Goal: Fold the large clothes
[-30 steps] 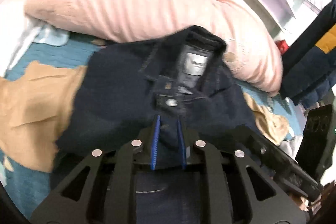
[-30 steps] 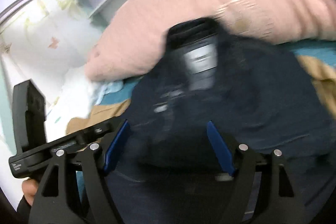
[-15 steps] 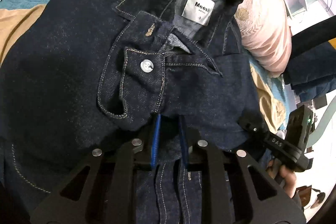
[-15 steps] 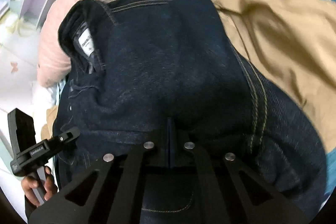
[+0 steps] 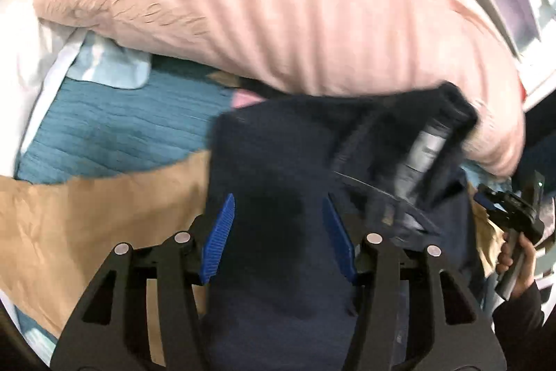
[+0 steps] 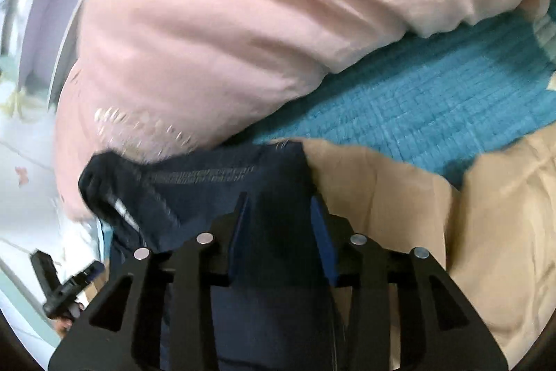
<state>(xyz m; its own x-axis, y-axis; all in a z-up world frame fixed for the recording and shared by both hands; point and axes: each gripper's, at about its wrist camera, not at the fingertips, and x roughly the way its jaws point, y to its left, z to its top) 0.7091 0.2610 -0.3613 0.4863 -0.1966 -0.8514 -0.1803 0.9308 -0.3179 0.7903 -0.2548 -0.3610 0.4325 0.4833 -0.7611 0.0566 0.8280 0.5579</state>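
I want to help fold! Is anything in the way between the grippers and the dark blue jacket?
Nothing visible is. The dark blue jacket lies right under both. The left gripper and the right gripper have jaws that are opening, with only jacket cloth between them. The tan garment lies beside the jacket.

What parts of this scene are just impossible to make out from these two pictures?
- Collar label on the denim jacket, left wrist view: motion blur, unreadable.
- Jacket's lower part, both views: covered by the tongs' frames, cut off by the bottom edge.
- Tan garment, right wrist view: partly under the jacket.
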